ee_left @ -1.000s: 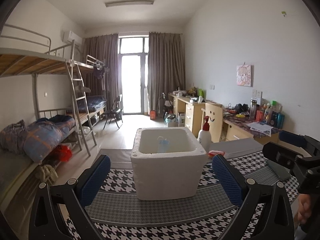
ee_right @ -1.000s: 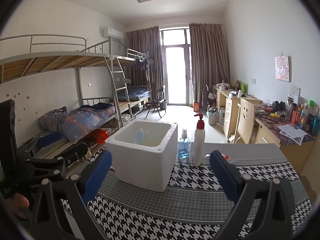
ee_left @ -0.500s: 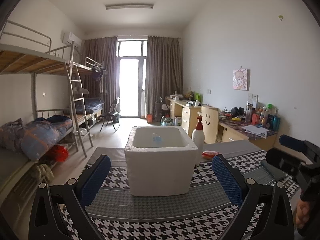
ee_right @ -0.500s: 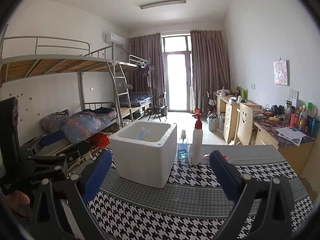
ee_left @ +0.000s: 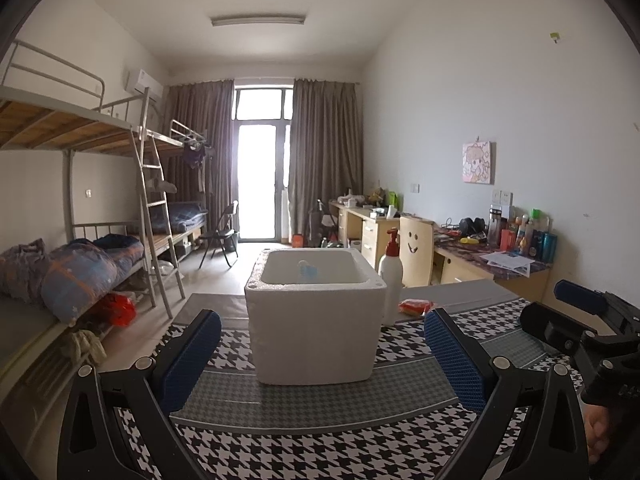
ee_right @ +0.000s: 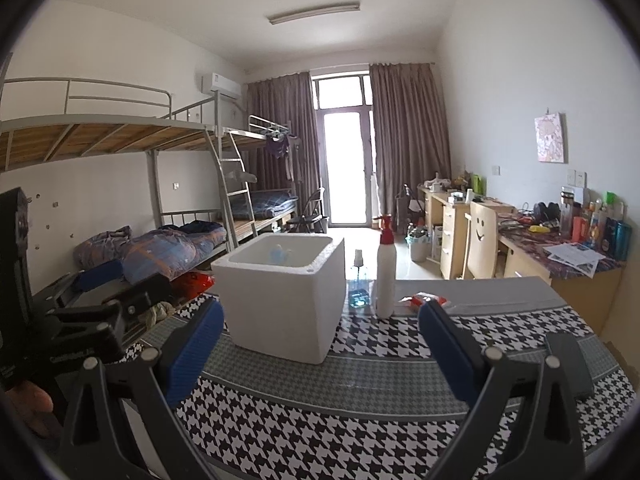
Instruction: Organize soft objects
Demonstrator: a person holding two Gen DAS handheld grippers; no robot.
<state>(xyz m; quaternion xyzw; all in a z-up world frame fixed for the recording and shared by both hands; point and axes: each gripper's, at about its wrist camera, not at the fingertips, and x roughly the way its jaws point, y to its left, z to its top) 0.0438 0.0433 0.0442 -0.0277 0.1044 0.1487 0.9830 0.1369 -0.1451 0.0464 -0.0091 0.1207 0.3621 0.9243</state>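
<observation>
Left tool (ee_left: 322, 354): both blue-padded fingers spread wide, nothing between them, held above the near edge of the desk (ee_left: 320, 440), which is covered with a black-and-white houndstooth cloth crossed by grey bands. Right tool (ee_right: 320, 350): likewise wide apart and empty, raised over the same cloth; seen from the left wrist view it sits at the far right edge, with part of a hand (ee_left: 600, 432) below it. White foam box (ee_left: 316, 316): upright on the cloth, open at the top, straight ahead of both tools and well clear of their fingers. Small blue item (ee_left: 307, 269): inside the box against its far wall; too small to tell what it is. White pump bottle with red top (ee_right: 386, 270): upright, just beside the box on its right. Clear spray bottle with blue liquid (ee_right: 359, 280): upright between the box and the pump bottle, toward the far edge. Red-and-white soft packet (ee_right: 424, 299): lying flat on the grey far strip of the cloth, right of the pump bottle, apart from the box. Dark flat object (ee_right: 568, 364): lying on the cloth at the right. Background: bunk beds (ee_left: 80, 248) with bedding along the left wall.
</observation>
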